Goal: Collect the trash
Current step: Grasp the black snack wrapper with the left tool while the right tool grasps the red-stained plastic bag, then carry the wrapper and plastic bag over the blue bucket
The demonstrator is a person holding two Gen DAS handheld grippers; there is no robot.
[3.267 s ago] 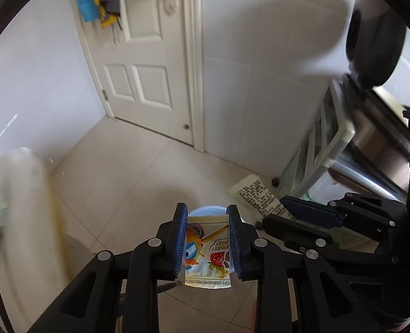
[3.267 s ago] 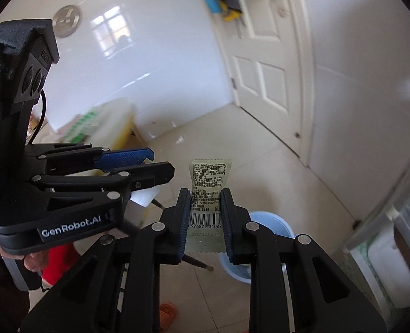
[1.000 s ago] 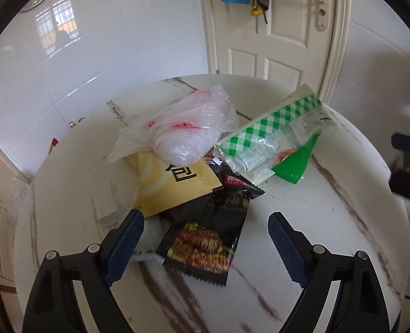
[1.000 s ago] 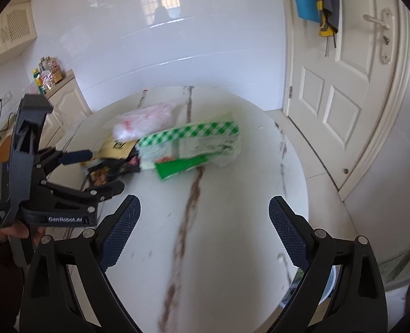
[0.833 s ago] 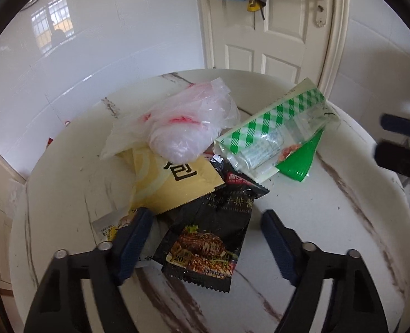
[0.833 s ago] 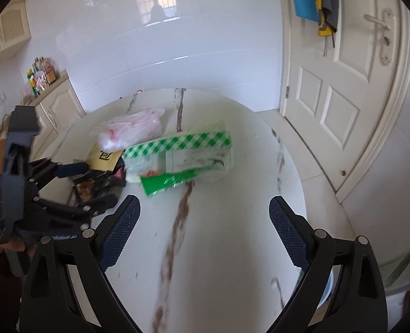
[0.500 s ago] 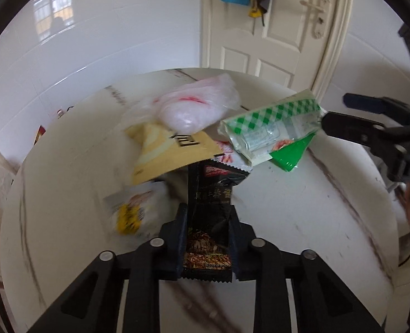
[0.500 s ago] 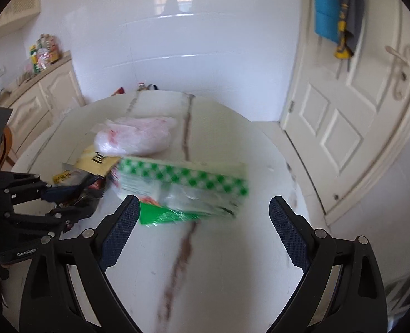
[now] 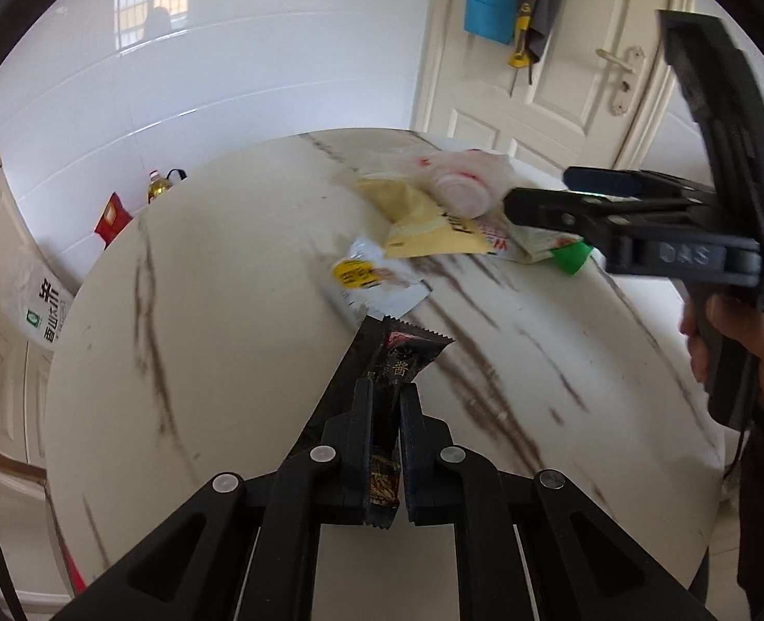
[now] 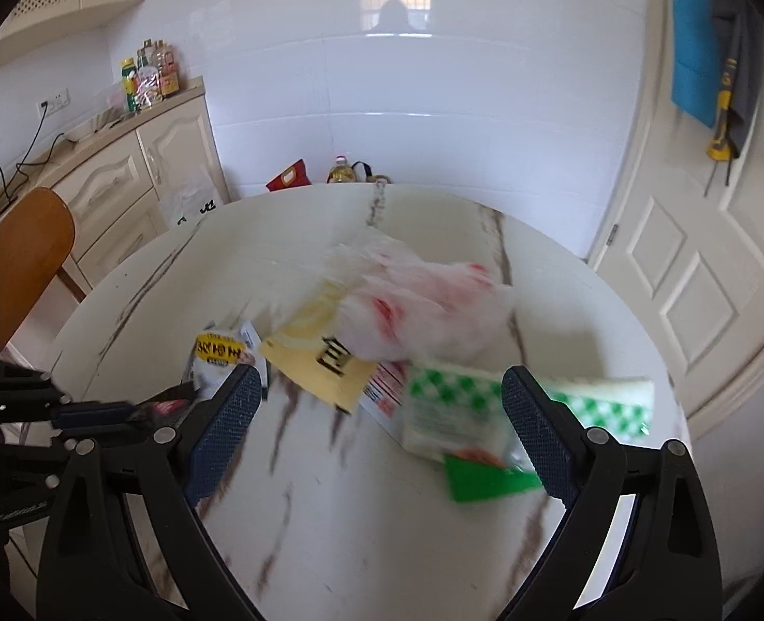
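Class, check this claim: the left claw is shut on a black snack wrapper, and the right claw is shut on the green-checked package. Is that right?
Not quite. The left claw is shut on the black snack wrapper, but the right wrist view shows the right claw open, its fingers spread either side of the green-checked package on the table, gripping nothing.

Black plastic tools (image 9: 385, 445) with silver screws, blue-padded fingers (image 10: 222, 429), dark sleeve.

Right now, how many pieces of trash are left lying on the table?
5, perhaps more underneath: white packet with yellow label, yellow packet, pink-printed plastic bag, red-striped wrapper, green-checked package between the right gripper fingers.
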